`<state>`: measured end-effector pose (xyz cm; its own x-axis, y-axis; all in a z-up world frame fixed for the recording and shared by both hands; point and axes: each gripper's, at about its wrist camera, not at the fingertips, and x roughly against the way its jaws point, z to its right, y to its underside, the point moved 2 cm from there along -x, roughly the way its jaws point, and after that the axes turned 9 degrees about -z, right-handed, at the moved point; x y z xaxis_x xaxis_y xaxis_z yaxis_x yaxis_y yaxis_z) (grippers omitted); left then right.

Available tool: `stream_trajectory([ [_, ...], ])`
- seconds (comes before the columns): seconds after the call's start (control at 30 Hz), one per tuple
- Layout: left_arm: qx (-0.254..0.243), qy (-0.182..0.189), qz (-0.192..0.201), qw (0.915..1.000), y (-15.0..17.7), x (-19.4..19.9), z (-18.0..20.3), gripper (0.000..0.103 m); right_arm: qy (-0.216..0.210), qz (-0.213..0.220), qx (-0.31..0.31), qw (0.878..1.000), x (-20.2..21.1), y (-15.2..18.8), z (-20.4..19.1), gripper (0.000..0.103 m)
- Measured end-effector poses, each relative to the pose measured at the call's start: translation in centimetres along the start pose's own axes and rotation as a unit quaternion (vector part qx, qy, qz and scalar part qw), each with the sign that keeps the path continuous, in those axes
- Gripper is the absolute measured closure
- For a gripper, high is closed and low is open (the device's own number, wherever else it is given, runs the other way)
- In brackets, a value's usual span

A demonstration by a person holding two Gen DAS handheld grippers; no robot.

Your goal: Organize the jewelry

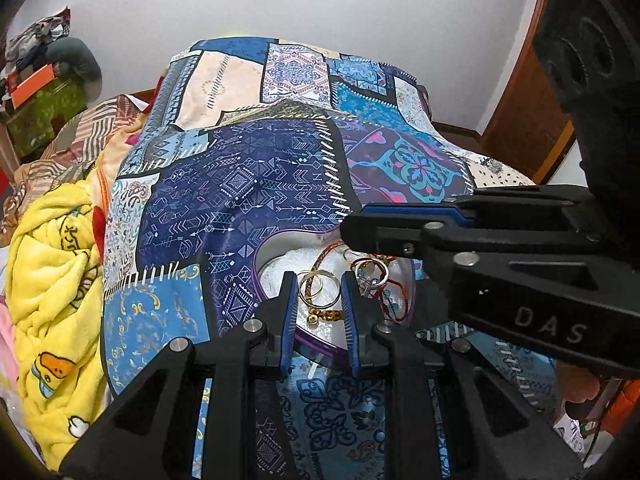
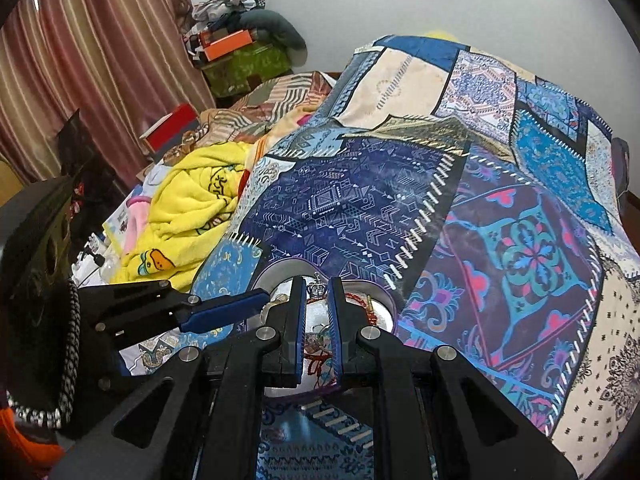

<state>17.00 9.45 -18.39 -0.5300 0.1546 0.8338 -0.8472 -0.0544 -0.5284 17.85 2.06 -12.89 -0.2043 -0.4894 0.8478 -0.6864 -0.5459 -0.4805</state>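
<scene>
A clear round dish with a purple rim (image 1: 320,350) sits on the patterned blue bedspread and holds a heap of jewelry: gold rings (image 1: 314,286), a red and gold bangle (image 1: 326,254), silver rings (image 1: 372,276) and a red thread. My left gripper (image 1: 319,286) hovers over the dish, fingers open around the gold rings, touching nothing that I can see. My right gripper (image 2: 317,294) is over the same dish (image 2: 386,306), fingers a little apart, with a small silver crown-shaped piece (image 2: 317,289) between the tips; contact is unclear. Red beads (image 2: 358,300) lie to the right.
The patchwork bedspread (image 1: 248,184) covers a raised mound behind the dish. A yellow fleece blanket (image 1: 52,280) is heaped to the left. Boxes and clothes (image 2: 236,48) are stacked against the far wall, with a curtain (image 2: 80,60) at the left.
</scene>
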Motion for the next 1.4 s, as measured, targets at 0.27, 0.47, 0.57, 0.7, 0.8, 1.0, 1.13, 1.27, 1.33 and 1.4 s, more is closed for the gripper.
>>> stream_trajectory([
  [0.27, 0.008, 0.003, 0.001, 1.0, -0.2, 0.2, -0.5, 0.083, -0.006, -0.007, -0.004, 1.0, -0.7, 0.0, 0.0, 0.093],
  [0.47, 0.014, 0.004, -0.002, 0.9999, -0.2, 0.5, -0.7, 0.082, -0.012, -0.016, -0.007, 1.0, -0.6, 0.0, 0.1, 0.091],
  [0.57, 0.019, 0.001, -0.001, 0.9998, -0.3, 0.8, -0.7, 0.081, -0.01, -0.01, -0.009, 1.0, 0.0, 0.1, 0.1, 0.081],
  [0.7, 0.027, -0.004, 0.004, 0.9996, -0.3, 1.5, -0.8, 0.077, 0.008, 0.015, -0.009, 1.0, 1.8, 0.3, -0.1, 0.072],
  [0.8, 0.031, -0.008, 0.016, 0.9994, -0.4, 2.8, -0.7, 0.077, 0.015, 0.035, -0.011, 0.999, 3.6, 0.4, -0.1, 0.072],
  [1.0, 0.031, -0.028, 0.066, 0.9969, -0.9, 7.5, 0.2, 0.077, 0.036, 0.092, -0.013, 0.995, 8.1, 0.9, -0.7, 0.072],
  [1.13, 0.027, -0.042, 0.118, 0.9917, -1.0, 11.9, 1.3, 0.075, 0.051, 0.144, -0.014, 0.988, 12.2, 1.7, -1.6, 0.072],
  [1.27, 0.02, -0.058, 0.179, 0.9819, -0.6, 16.5, 2.7, 0.067, 0.068, 0.203, -0.018, 0.977, 16.7, 2.9, -2.7, 0.072],
  [1.33, 0.017, -0.067, 0.212, 0.9749, -0.1, 19.0, 3.6, 0.066, 0.07, 0.234, -0.022, 0.969, 18.8, 3.7, -3.4, 0.072],
  [1.4, 0.014, -0.072, 0.236, 0.9689, 0.4, 20.7, 4.3, 0.062, 0.073, 0.257, -0.025, 0.963, 20.3, 4.2, -3.9, 0.068],
])
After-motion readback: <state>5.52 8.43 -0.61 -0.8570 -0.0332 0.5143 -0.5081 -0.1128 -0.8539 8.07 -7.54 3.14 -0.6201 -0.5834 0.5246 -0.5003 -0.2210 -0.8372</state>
